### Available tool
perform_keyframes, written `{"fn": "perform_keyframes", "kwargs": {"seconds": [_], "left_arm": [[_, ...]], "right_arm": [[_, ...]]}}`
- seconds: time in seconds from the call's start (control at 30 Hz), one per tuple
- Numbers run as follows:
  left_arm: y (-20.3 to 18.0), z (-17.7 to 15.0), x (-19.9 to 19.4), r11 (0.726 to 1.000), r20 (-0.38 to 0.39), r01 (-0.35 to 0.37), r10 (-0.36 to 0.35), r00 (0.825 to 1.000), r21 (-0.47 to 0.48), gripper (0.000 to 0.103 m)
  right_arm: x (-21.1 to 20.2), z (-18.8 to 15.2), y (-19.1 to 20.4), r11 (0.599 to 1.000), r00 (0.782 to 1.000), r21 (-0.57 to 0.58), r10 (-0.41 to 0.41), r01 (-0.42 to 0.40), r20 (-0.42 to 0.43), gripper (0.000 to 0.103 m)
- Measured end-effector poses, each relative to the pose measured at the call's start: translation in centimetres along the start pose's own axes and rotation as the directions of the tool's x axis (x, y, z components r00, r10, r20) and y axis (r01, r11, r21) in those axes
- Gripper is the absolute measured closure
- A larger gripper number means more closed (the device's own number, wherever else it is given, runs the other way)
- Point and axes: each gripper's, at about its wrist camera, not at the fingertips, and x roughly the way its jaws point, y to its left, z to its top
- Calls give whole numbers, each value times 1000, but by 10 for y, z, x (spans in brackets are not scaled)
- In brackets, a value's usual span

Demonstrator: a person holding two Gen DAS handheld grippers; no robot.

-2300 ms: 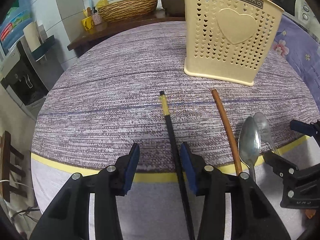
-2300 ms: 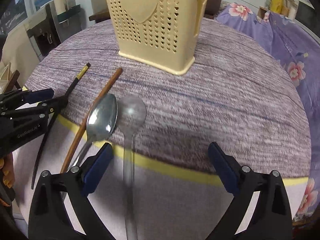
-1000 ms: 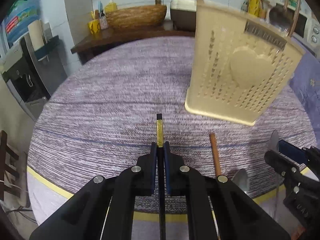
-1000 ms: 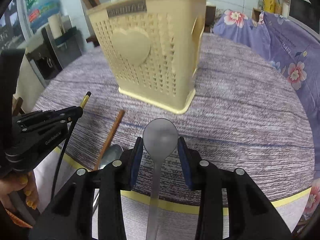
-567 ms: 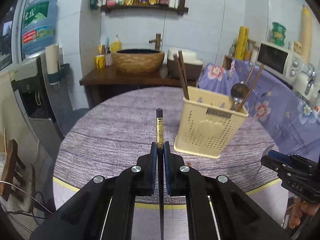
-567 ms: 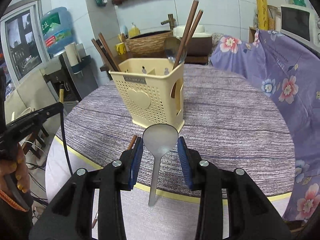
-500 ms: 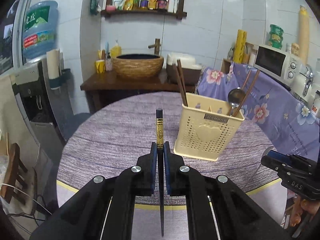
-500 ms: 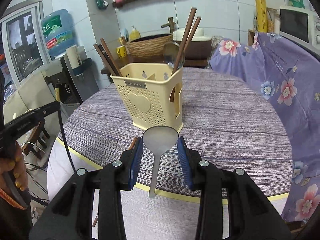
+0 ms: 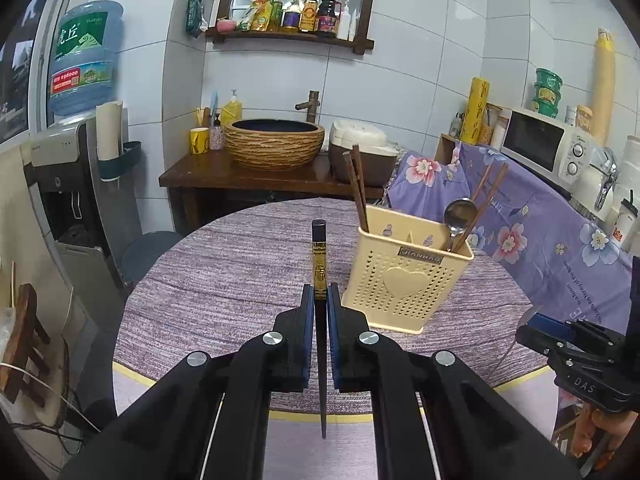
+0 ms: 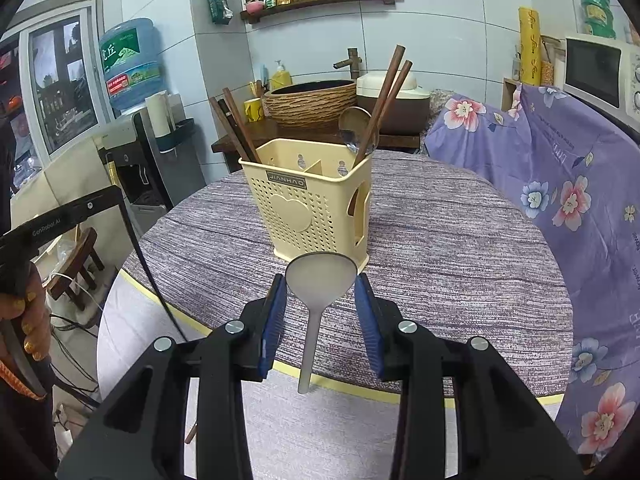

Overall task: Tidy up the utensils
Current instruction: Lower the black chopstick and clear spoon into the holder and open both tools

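My left gripper (image 9: 319, 312) is shut on a black chopstick (image 9: 319, 264) with a gold band, held upright above the round table. My right gripper (image 10: 321, 292) is shut on a frosted white spoon (image 10: 320, 276), bowl up, handle hanging down. The cream utensil holder (image 9: 404, 284) stands on the table ahead and right of the left gripper, and straight ahead of the right gripper (image 10: 312, 204). It holds brown chopsticks (image 10: 384, 96) and a metal spoon (image 10: 354, 124). The left gripper with its chopstick shows at the left of the right wrist view (image 10: 116, 196).
The table has a purple woven cloth (image 10: 460, 248) with a yellow edge band. A purple flowered cloth (image 10: 560, 168) covers furniture at the right. A water dispenser (image 9: 76, 160) and a wooden stool (image 9: 24, 328) stand at the left. A basin counter (image 9: 276, 160) is behind the table.
Both grippers closed on their utensils on the table, then rose well above it. In the last half second both drifted slightly higher and back from the holder.
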Motion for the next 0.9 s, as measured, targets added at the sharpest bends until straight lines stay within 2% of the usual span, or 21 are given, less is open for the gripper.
{"fn": "perform_keyframes", "kwargs": {"seconds": [0.17, 0.3, 0.4, 0.5, 0.63, 0.9], "left_arm": [[-9, 32, -4, 996, 37, 87, -86, 996, -11, 95], [-21, 81, -19, 988, 150, 156, -152, 977, -19, 95], [-39, 122, -23, 992, 246, 124, -122, 961, 6, 95], [-55, 152, -5, 995, 274, 97, -94, 957, 1, 95], [-64, 155, 27, 998, 283, 64, -54, 958, -25, 95], [-68, 103, 78, 999, 204, 48, -43, 978, -19, 95]], "right_arm": [[-9, 31, 3, 1000, 999, -16, 22, -21, 50, 67], [-31, 80, 11, 998, 986, -58, 5, 5, 167, 67], [-43, 119, 17, 996, 965, -80, -27, 49, 259, 67], [-38, 149, 20, 996, 951, -71, -35, 60, 307, 67], [-14, 156, 20, 992, 941, -71, -75, 104, 330, 67], [42, 120, 13, 989, 958, -76, -105, 130, 267, 67]]}}
